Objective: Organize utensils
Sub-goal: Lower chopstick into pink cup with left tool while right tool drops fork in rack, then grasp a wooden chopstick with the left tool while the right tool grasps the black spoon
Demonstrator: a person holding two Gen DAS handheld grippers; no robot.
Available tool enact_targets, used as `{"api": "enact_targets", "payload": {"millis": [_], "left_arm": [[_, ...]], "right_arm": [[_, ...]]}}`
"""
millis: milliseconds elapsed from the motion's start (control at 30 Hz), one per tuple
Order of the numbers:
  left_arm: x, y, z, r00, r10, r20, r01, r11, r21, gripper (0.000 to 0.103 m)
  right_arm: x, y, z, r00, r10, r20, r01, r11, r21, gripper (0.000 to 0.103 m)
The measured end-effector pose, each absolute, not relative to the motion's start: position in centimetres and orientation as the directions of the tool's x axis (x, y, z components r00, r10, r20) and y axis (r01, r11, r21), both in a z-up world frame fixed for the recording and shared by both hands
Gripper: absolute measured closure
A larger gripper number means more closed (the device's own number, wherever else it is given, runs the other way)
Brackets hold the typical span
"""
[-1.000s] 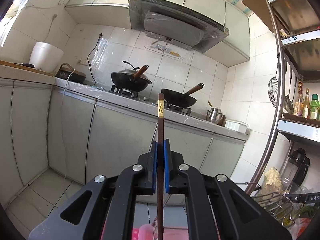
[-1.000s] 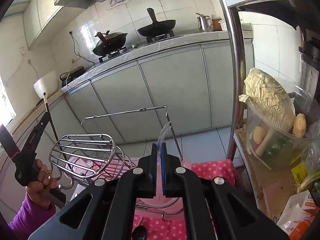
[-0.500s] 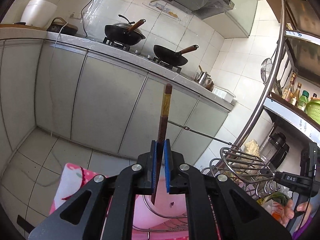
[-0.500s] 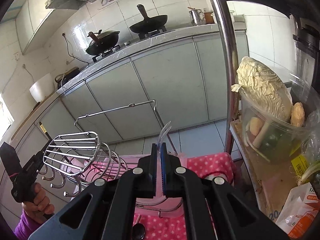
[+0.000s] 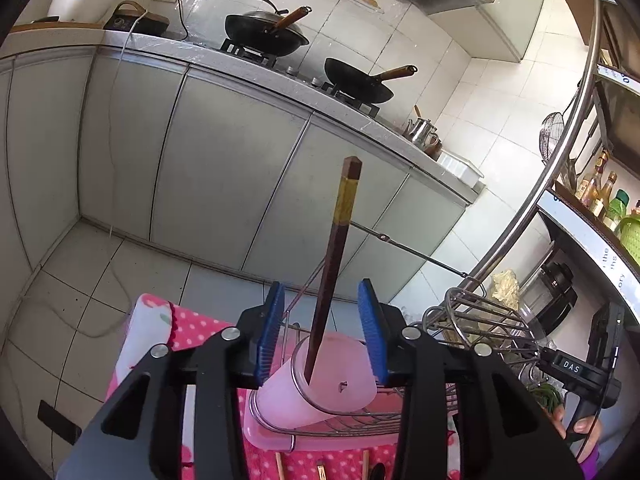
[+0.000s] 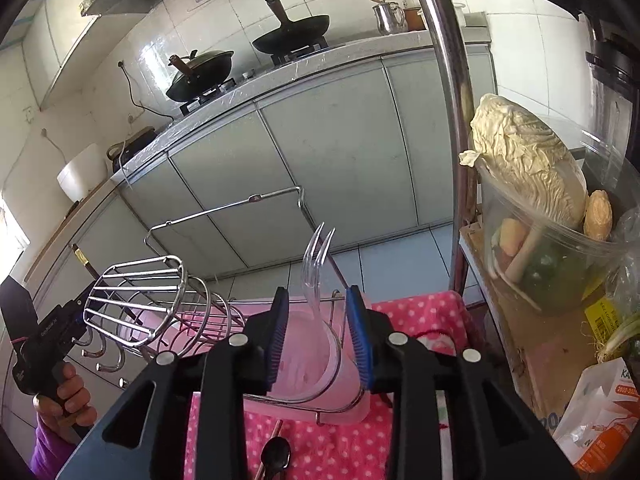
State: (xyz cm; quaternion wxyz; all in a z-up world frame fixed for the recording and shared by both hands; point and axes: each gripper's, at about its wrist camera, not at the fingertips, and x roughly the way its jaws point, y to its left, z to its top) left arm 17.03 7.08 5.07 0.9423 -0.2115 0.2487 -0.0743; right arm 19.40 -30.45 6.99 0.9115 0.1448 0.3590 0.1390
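Observation:
In the left wrist view my left gripper (image 5: 322,332) is open; a dark wooden chopstick (image 5: 334,248) stands tilted between its blue pads with its lower end inside a pink plastic cup (image 5: 320,384) held in a wire rack. In the right wrist view my right gripper (image 6: 318,334) is open; a clear plastic fork (image 6: 316,276) stands between its pads with its handle down in another pink cup (image 6: 308,364) of the rack. The chopstick's top (image 6: 82,256) shows at left behind a wire basket (image 6: 140,296).
The rack stands on a pink tray (image 5: 272,436) on a pink polka-dot cloth (image 6: 320,444). A dark spoon (image 6: 276,454) and more chopsticks (image 5: 280,466) lie on the cloth. A metal shelf pole (image 6: 448,120) and a tub of cabbage (image 6: 532,184) are at right. Cabinets and woks are behind.
Both grippers have opened. The left let go of the chopstick, which now rests in the pink cup; the right let go of the clear fork, which now stands in its cup.

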Motion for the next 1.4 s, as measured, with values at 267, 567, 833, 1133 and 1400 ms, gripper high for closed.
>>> {"api": "enact_targets", "payload": {"millis": [267, 567, 833, 1133, 1400], "left_arm": [[14.7, 6.9, 5.7, 0.865, -0.212, -0.455, 0.029, 0.926, -0.375, 0.064], [10.2, 6.0, 3.6, 0.805, -0.222, -0.550, 0.039, 0.945, -0.325, 0.063], [7.8, 4.3, -1.4, 0.692, -0.256, -0.675, 0.052, 0.950, -0.307, 0.064], [7.9, 3.2, -6.1, 0.579, -0.280, -0.766, 0.015, 0.943, -0.333, 0.071], [9.7, 2.3, -7.0, 0.519, -0.294, -0.802, 0.013, 0.942, -0.336, 0.079]], "right_arm": [[16.0, -31.3, 7.7, 0.722, 0.358, -0.593, -0.156, 0.918, 0.364, 0.073], [10.7, -29.6, 6.6, 0.690, 0.415, -0.593, -0.212, 0.899, 0.383, 0.073], [8.1, -27.6, 1.8, 0.581, 0.488, -0.651, -0.217, 0.864, 0.455, 0.073], [8.1, -25.7, -5.4, 0.360, 0.645, -0.674, -0.139, 0.751, 0.645, 0.078], [8.9, -23.6, -8.2, 0.265, 0.692, -0.672, -0.094, 0.712, 0.696, 0.078]]}}
